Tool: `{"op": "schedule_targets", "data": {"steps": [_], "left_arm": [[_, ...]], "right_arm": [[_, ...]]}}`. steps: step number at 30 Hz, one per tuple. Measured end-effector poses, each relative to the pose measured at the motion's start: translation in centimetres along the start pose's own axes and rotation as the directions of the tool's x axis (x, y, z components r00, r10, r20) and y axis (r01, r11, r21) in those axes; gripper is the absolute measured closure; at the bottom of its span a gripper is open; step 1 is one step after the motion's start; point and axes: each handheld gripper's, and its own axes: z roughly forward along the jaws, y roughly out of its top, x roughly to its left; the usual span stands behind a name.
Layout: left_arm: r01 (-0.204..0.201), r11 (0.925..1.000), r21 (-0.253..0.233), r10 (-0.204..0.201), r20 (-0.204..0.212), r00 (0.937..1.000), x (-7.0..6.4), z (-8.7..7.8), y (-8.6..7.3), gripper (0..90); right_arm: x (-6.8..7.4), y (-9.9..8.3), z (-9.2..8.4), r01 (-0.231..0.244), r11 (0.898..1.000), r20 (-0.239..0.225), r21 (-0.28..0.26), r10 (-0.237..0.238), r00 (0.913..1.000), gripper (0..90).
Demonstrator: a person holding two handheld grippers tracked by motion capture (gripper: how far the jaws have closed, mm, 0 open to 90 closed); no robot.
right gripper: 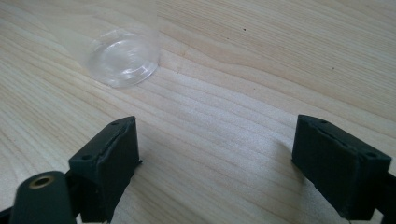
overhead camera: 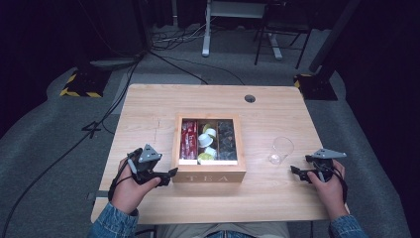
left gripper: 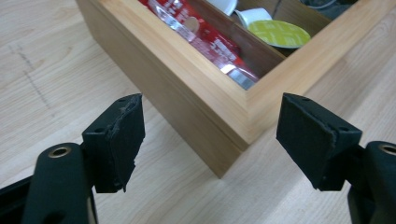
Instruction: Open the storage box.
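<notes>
An open wooden tea box [overhead camera: 208, 173] marked TEA sits mid-table. It holds red packets [overhead camera: 189, 140], white and green capsules [overhead camera: 207, 144] and dark items [overhead camera: 227, 141]. My left gripper [overhead camera: 170, 176] hovers at the box's near left corner, open and empty. In the left gripper view, the gripper [left gripper: 212, 100] has its jaws wide apart on either side of the box [left gripper: 187, 88] corner, without touching it; red packets [left gripper: 210, 42] and a green-lidded capsule [left gripper: 279, 33] lie inside. A clear empty glass [overhead camera: 282, 150] stands right of the box. My right gripper [overhead camera: 298, 173] is open just beside it, low over the wood, with the glass [right gripper: 123, 56] ahead.
The light wooden table [overhead camera: 148, 109] has a round cable hole [overhead camera: 250, 98] at the back. Behind it on the grey carpet are cables, desk legs [overhead camera: 206, 34] and yellow-black striped bases [overhead camera: 79, 87]. The person's sleeves come in at the table's front edge.
</notes>
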Motion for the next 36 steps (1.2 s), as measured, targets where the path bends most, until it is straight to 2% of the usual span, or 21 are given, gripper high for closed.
{"op": "schedule_targets", "data": {"steps": [3,5,7,9,17,30,34,36], "left_arm": [[0.006,0.9991,0.042,-0.006,-0.001,1.0000,-0.1,0.7,-0.4,22.8],[0.014,0.9982,0.058,-0.015,0.013,0.9998,-0.1,1.2,-0.7,20.3],[0.004,0.9969,0.079,-0.005,0.017,0.9998,-0.2,1.6,-0.9,23.2],[0.003,0.9968,0.079,-0.005,0.027,0.9996,-0.5,1.8,-1.0,23.8],[-0.033,0.9957,0.086,0.028,0.057,0.9980,-0.8,1.9,-1.0,44.6],[-0.046,0.9956,0.081,0.041,0.053,0.9977,-0.7,1.6,-0.8,47.8],[-0.073,0.9944,0.077,0.070,0.044,0.9966,-0.9,1.4,-0.6,49.1],[-0.072,0.9948,0.072,0.070,0.041,0.9967,-1.0,1.3,-0.5,51.0]], "right_arm": [[0.0,0.0,0.0,0.001,1.000,-0.003,-0.001,-0.001,1.0000,14.6],[0.0,0.0,0.0,0.001,1.000,-0.003,-0.001,-0.001,1.0000,14.6],[0.0,0.0,0.0,0.002,1.000,-0.003,-0.001,-0.002,1.0000,14.6],[0.0,0.0,0.0,0.002,1.000,-0.003,-0.001,-0.002,1.0000,14.6],[0.0,0.0,0.0,0.002,1.000,-0.003,-0.001,-0.002,1.0000,14.6],[0.0,0.0,0.0,0.002,1.000,-0.004,-0.001,-0.002,1.0000,14.6],[0.0,0.0,0.0,0.002,1.000,-0.003,-0.001,-0.002,1.0000,14.6],[0.0,0.0,0.0,0.002,1.000,-0.004,-0.001,-0.002,1.0000,14.6]]}}
